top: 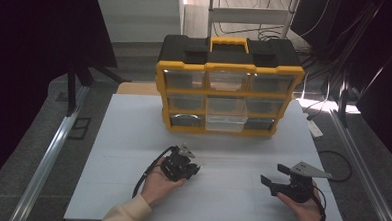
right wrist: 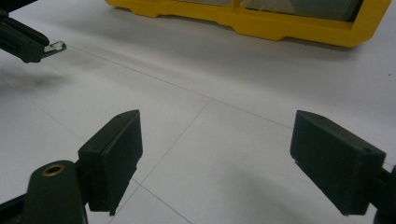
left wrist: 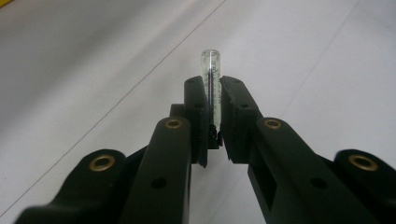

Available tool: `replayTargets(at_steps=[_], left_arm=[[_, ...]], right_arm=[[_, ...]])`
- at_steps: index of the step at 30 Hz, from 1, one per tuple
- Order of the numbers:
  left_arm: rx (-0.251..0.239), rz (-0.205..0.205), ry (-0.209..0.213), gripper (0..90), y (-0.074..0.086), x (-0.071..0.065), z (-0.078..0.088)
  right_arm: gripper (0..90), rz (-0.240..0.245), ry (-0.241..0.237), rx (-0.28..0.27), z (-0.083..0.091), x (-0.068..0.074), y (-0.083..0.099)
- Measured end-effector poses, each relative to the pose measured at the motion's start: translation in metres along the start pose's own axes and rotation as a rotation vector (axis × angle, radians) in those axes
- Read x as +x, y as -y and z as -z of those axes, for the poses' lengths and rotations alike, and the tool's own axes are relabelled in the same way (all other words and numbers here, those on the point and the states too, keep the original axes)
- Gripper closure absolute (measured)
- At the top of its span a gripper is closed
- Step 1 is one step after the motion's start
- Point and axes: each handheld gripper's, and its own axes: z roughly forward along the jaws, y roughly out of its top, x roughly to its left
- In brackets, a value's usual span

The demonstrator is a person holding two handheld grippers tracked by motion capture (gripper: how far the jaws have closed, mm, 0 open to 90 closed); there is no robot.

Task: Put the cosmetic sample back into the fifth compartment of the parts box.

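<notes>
Now, left gripper (left wrist: 214,105) clamped on a small clear vial (left wrist: 211,74), held just above the white table (top: 110,187). Right gripper (right wrist: 215,154) spread wide, empty. Probably carrying next toward the yellow drawer organizer (top: 228,94), middle drawer (top: 225,121) pulled out; calls for steady aim.

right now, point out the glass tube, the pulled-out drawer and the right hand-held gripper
glass tube (left wrist: 211,70), left gripper view, its clear upper part
pulled-out drawer (top: 225,121), high view, its clear front
right hand-held gripper (right wrist: 217,161), right gripper view, midway between its open jaws
</notes>
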Motion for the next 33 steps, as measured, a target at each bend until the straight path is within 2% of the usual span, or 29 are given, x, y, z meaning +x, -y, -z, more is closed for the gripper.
replayTargets(at_steps=[2,9,12,19,33], left_arm=[[-0.016,0.000,0.018,80.8,0.000,0.001,0.003],[-0.063,0.004,0.019,80.8,0.003,0.002,0.013],[-0.113,0.017,0.040,80.8,0.004,0.005,0.021],[-0.168,0.022,0.062,80.8,0.004,0.009,0.033],[-0.222,0.031,0.064,80.8,0.007,0.015,0.050]], right_arm=[[17.2,0.000,0.000,0.001,0.000,0.000,0.000],[17.2,-0.001,-0.002,0.001,0.000,0.000,0.000],[17.3,0.001,0.000,-0.004,0.001,0.000,0.000],[17.3,-0.001,0.000,-0.002,0.001,0.000,0.000],[17.3,0.004,0.003,-0.001,0.000,0.000,0.000]])
